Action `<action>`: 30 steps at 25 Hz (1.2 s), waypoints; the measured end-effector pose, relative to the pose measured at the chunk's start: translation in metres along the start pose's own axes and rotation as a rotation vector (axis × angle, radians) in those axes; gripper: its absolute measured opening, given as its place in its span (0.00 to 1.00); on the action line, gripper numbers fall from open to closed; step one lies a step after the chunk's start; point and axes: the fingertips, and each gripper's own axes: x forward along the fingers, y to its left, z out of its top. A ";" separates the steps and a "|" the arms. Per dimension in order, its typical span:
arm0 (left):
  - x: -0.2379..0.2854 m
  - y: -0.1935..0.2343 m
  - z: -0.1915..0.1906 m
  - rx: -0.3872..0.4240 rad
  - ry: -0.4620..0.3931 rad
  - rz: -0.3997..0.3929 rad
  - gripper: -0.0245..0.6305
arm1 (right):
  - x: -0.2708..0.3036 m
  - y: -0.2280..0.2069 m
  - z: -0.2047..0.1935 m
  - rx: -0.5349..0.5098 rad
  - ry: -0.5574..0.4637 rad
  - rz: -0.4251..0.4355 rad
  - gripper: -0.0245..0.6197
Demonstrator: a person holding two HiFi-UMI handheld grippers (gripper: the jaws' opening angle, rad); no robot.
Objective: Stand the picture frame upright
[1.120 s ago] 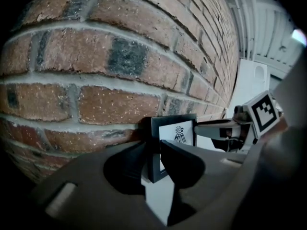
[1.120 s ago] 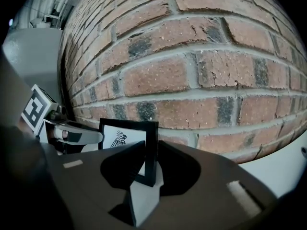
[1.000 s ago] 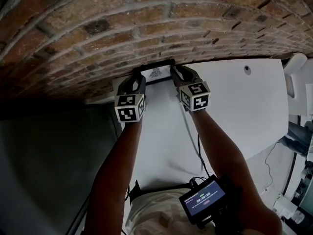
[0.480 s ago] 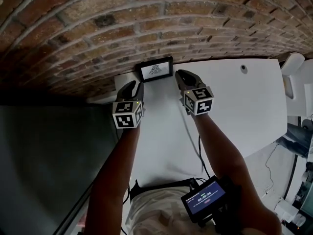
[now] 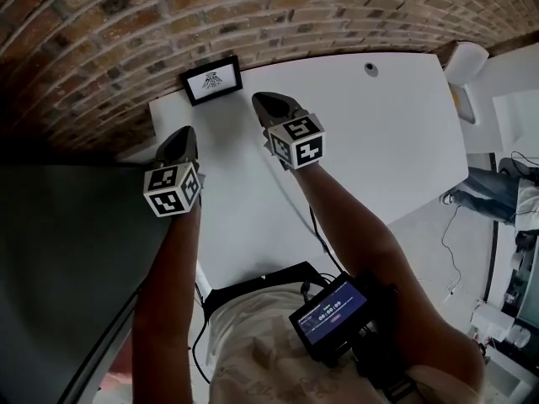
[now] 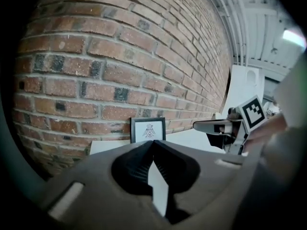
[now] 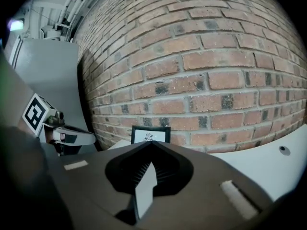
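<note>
Dim, sharp frames (fisheye-bent edges, dark corners).

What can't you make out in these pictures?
- Picture frame, head view: its back and support face the brick wall, so they are unseen.
- Its drawing: too small to identify in any view.
- Its bottom edge, right gripper view: covered by the right hand-held gripper.
- Chest screen, head view: text too small to read.

- Frame (image 5: 211, 79): black border, white picture, seemingly a dark motif.
- Wall (image 5: 101, 32): red-brown brick, pale mortar.
- Tabletop (image 5: 379, 133): white.
- Cubes (image 5: 173, 189): black-and-white squares.
</note>
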 end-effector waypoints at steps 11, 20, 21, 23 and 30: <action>-0.071 -0.054 -0.011 -0.031 -0.061 -0.011 0.04 | -0.073 0.042 0.001 -0.063 -0.027 0.090 0.05; -0.113 -0.091 -0.016 0.016 -0.080 -0.027 0.04 | -0.119 0.055 0.005 -0.086 -0.058 0.132 0.05; -0.117 -0.096 -0.017 0.018 -0.079 -0.030 0.04 | -0.123 0.057 0.005 -0.093 -0.058 0.136 0.05; -0.123 -0.106 -0.020 0.020 -0.083 -0.032 0.04 | -0.132 0.060 0.003 -0.112 -0.059 0.148 0.05; -0.150 -0.128 -0.027 0.020 -0.091 -0.049 0.04 | -0.169 0.073 -0.010 -0.121 -0.060 0.189 0.05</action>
